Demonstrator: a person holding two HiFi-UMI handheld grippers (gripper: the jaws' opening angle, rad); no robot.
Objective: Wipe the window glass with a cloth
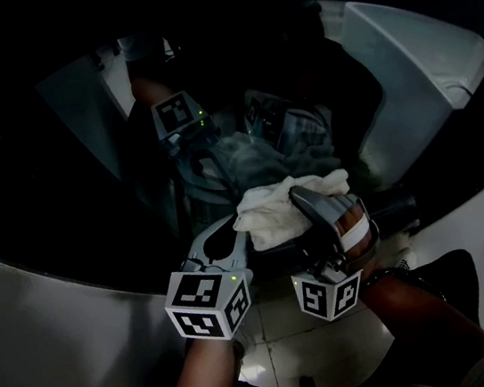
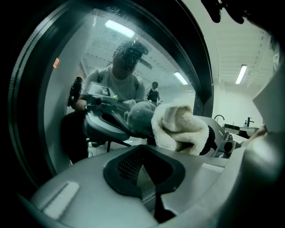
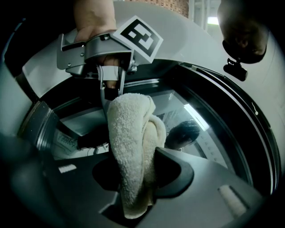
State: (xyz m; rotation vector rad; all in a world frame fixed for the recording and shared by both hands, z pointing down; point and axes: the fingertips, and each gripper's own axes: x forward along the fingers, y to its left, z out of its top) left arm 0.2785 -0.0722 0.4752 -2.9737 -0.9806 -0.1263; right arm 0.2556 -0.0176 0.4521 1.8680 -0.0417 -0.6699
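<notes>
White cloth (image 3: 131, 151) juts lengthwise from the right gripper's (image 3: 138, 171) jaws.

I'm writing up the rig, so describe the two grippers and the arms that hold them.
Both the left gripper and the right gripper are smooth grey shells with black, textured pads on the fingers. Each carries a white cube printed with black square markers. The forearms look bare, with no sleeve or glove visible.
</notes>
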